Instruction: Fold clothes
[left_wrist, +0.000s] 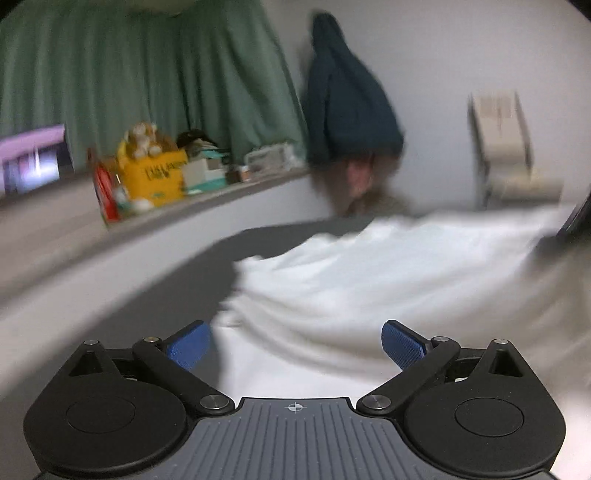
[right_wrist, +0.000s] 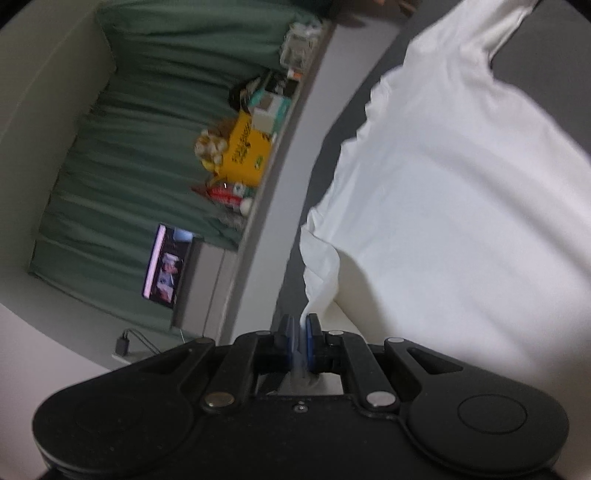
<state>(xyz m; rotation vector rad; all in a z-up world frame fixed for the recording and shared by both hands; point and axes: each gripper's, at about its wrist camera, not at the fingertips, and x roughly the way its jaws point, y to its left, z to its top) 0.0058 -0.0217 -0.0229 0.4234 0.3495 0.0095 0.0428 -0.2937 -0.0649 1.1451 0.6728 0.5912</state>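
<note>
Pinching an edge of the white garment (right_wrist: 443, 206) in our right gripper (right_wrist: 302, 338), we hold its pads clamped on the cloth, while our left gripper (left_wrist: 295, 347) hangs wide and empty above it. Spread over the grey bed (left_wrist: 177, 288), it needs a taut, even pull, we judge.

The left wrist view looks forward from just behind the left hand-held gripper (left_wrist: 295, 345), nearly level and low over the white garment (left_wrist: 369, 280), facing the green curtain (left_wrist: 147, 85) and the ledge (left_wrist: 221, 199) with its yellow box (left_wrist: 155, 173); it is blurred. The right wrist view sits just behind the right hand-held gripper (right_wrist: 301, 332), rolled onto its side, very close to the white garment (right_wrist: 461, 203). Both share the garment, curtain (right_wrist: 129, 166), ledge (right_wrist: 291, 147), yellow box (right_wrist: 245, 151) and a lit screen (right_wrist: 166, 266).
</note>
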